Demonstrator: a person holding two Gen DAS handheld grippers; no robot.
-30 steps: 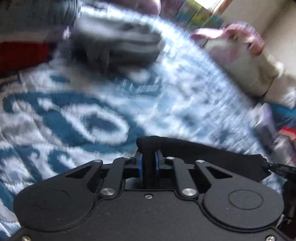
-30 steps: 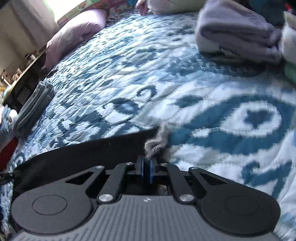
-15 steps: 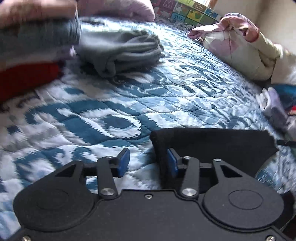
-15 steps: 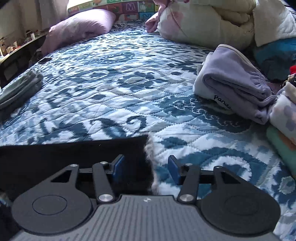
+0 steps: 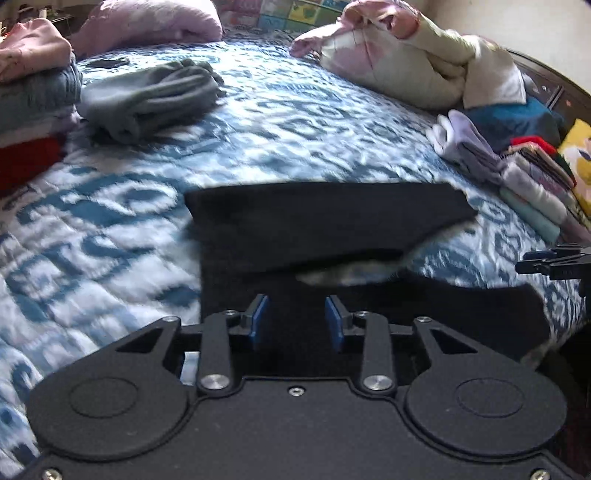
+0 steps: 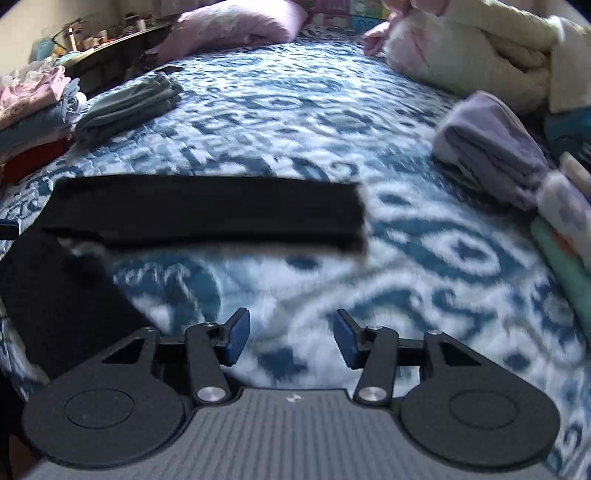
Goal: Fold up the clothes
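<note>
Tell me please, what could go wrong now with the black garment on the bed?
Both grippers, left and right, are open, so nothing holds the fold. The black garment shows a loose pale lining edge that may spring open. Its near part lies at the quilt edge and might slip off.

Home bedroom. Bed wore blue-white patterned quilt [image 6: 303, 122]; pink pillow [image 6: 236, 26] lay at head, bunched duvet [image 5: 410, 62] along side, folded clothes stacks [image 5: 33, 99] at edges, cluttered shelf [image 6: 99, 37] beside.
</note>
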